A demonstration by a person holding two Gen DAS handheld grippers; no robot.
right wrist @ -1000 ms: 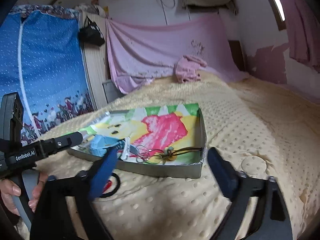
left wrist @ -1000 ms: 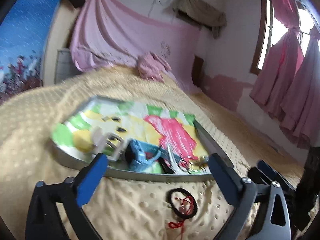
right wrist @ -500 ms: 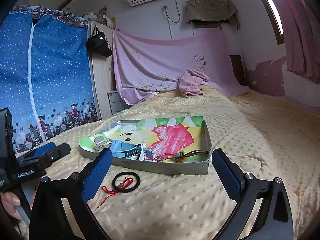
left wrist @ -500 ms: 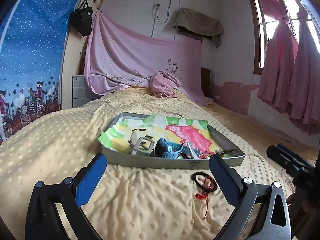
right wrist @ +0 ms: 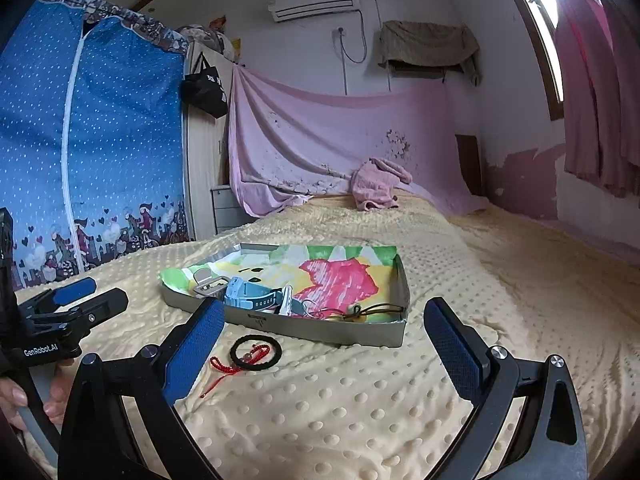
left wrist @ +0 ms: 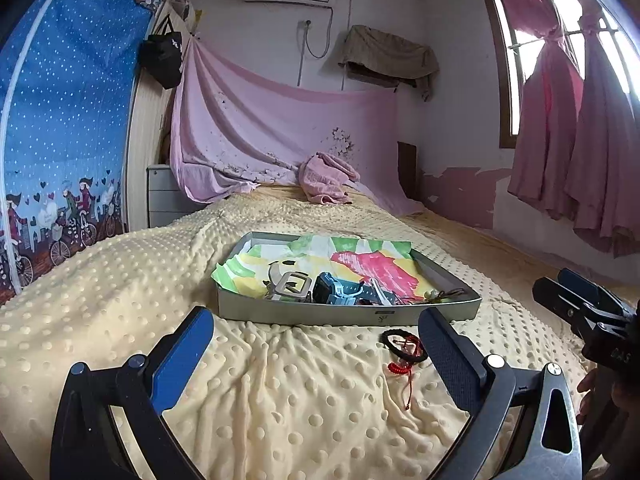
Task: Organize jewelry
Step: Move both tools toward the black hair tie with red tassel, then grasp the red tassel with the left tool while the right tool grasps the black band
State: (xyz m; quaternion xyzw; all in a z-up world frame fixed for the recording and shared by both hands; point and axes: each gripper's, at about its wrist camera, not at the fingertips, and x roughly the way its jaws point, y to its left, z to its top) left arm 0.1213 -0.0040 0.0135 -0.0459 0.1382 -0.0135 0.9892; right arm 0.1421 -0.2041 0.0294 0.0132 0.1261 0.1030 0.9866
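A grey metal tray [left wrist: 344,314] [right wrist: 320,330] lined with a bright drawing lies on the yellow bedspread. Inside it are a blue watch [left wrist: 336,290] [right wrist: 250,296], a pale buckle [left wrist: 294,283] [right wrist: 210,285], and rings and cords near its right corner [right wrist: 360,312]. A black ring bracelet with a red cord [left wrist: 404,350] [right wrist: 254,354] lies on the bedspread just in front of the tray. My left gripper [left wrist: 314,350] is open and empty, held back from the tray. My right gripper [right wrist: 324,338] is also open and empty, the bracelet lying ahead by its left finger.
The dotted yellow bedspread [left wrist: 120,280] stretches all around the tray. A pink towel [left wrist: 326,180] sits at the bed's far end below a pink hanging sheet. A person's hand [right wrist: 16,392] holds the left gripper's handle. Pink curtains [left wrist: 572,140] hang at the right.
Both grippers have pulled back and levelled out from above the tray, so the tray and bracelet now sit farther ahead. Both stayed open. The bracelet has not moved.
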